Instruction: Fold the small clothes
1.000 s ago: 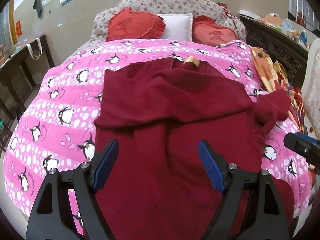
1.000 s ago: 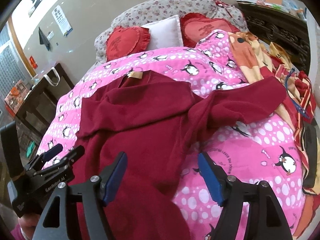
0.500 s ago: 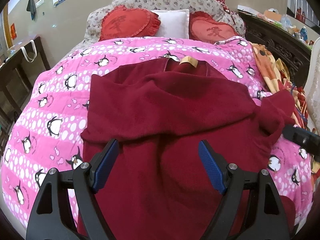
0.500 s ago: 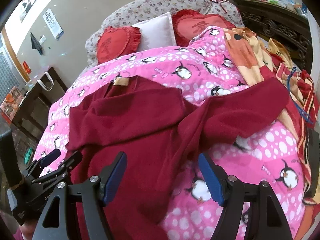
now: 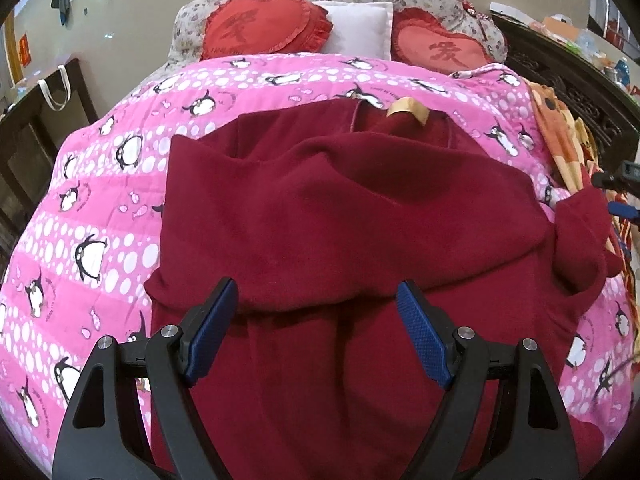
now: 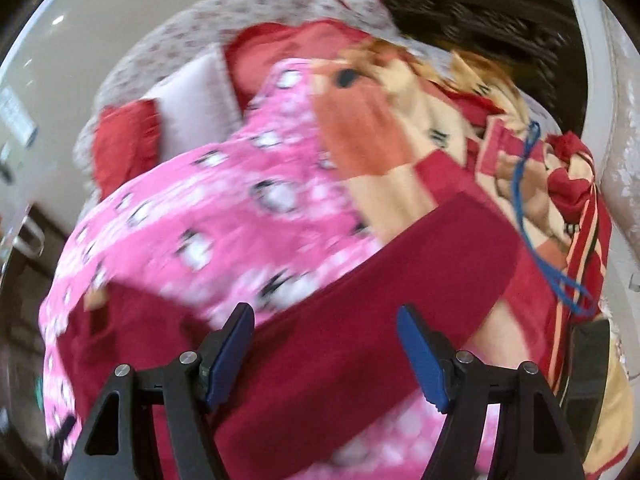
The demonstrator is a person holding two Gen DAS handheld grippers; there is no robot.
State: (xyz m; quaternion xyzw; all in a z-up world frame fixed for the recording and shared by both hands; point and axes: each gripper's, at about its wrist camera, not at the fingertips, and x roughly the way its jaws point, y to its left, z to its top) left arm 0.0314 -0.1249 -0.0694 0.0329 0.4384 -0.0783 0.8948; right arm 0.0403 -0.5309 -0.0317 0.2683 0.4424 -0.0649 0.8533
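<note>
- The left tool [image 5: 316,336] hangs spread wide and empty above the near half of the maroon garment [image 5: 340,220]; its lower hem is cut off by the frame.
- The right tool [image 6: 325,354], likewise released, is over the garment's sleeve [image 6: 400,300] near the bed's right edge; this view is motion-blurred.
- Only the left view shows the folded-over sleeve and tan collar label [image 5: 408,109] clearly.
- Beyond: penguin quilt [image 5: 100,208], heart pillows [image 5: 260,26].

Both wrist views low, headboard-facing, sharing the maroon garment [image 5: 340,216] on pink quilt [image 5: 100,200].
</note>
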